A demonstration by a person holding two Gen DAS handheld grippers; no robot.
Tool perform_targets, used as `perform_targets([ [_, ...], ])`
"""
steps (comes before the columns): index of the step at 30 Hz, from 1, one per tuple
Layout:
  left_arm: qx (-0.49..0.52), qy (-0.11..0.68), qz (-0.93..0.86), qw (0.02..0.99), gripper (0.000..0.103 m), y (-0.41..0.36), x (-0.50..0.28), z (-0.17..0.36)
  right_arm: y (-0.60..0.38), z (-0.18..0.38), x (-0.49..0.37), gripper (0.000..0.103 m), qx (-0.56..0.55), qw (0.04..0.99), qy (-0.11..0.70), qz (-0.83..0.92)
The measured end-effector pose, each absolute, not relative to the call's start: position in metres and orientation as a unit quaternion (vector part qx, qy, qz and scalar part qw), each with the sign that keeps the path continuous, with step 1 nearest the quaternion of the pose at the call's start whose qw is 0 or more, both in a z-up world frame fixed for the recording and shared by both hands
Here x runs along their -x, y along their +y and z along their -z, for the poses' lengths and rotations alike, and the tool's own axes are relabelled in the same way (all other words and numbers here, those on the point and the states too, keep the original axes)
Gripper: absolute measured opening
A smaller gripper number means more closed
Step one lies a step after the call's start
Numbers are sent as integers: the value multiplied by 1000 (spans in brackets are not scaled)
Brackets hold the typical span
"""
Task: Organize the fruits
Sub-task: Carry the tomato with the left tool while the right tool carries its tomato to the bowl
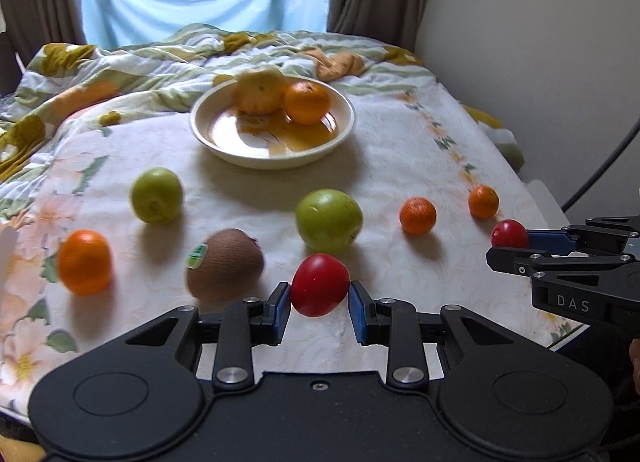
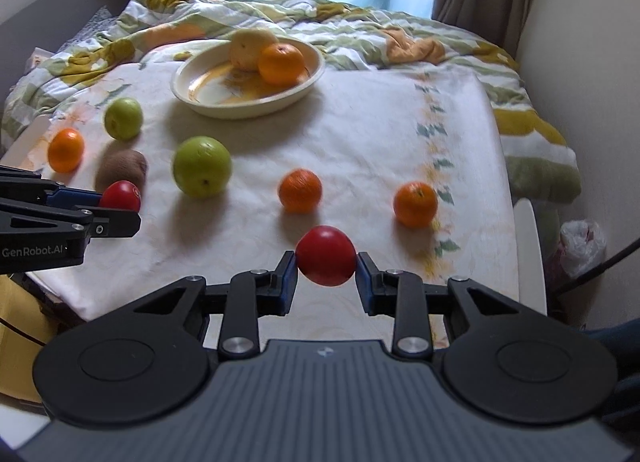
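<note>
Bed sheet (image 2: 360,134): white floral cover, soft and uneven; the work surface.
Bowl (image 1: 200,122): cream, far centre of sheet. Holds a pale yellow fruit (image 1: 258,88) touching an orange (image 1: 307,101); front half bare.
Loose fruit, large: 2 green apples (image 1: 329,220) (image 1: 157,195), kiwi (image 1: 226,264) w/ sticker, all on sheet btwn grippers and bowl.
Loose fruit, small: 3 oranges (image 1: 85,262) (image 1: 417,215) (image 1: 483,202), well apart from each other.
Left gripper (image 1: 319,298): clamped on a red tomato (image 1: 319,284), blue pads on both flanks; tomato looks clear of sheet.
Right gripper (image 2: 326,268): clamped on a second red tomato (image 2: 326,255), same hold, also seems off sheet.
Risk 1: tomatoes smooth and round, held near pad tips only; a tilt or jolt could squirt one out, and it'd roll on the sloping bedding.
Risk 2: squeezing harder may bruise or split the skin.
Risk 3: both carried to the bowl at once, grippers could collide, or knock an apple on the way.
Risk 4: a drop from height may bounce out of the shallow bowl.
Pose: both grippers angled steeply down, side by side, left one beside the kiwi, right one nearer the bed's right edge.
</note>
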State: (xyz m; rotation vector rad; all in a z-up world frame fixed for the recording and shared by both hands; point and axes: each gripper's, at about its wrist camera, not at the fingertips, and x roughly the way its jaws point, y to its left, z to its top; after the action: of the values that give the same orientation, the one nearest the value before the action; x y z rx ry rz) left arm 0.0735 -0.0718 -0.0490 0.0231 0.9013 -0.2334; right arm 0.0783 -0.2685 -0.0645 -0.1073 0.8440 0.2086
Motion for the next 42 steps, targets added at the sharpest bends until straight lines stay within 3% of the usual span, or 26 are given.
perform_targets([
  [21, 0, 388, 59, 920, 34, -3, -135, -29, -229, -19, -127, 47, 58, 919, 356, -160],
  [29, -3, 394, 83, 915, 35, 11, -197, -25, -200, -26, -179, 47, 52, 921, 354, -155],
  [42, -17, 436, 118, 892, 34, 14, -298, 22, -166, 10, -265, 47, 33, 907, 395, -142],
])
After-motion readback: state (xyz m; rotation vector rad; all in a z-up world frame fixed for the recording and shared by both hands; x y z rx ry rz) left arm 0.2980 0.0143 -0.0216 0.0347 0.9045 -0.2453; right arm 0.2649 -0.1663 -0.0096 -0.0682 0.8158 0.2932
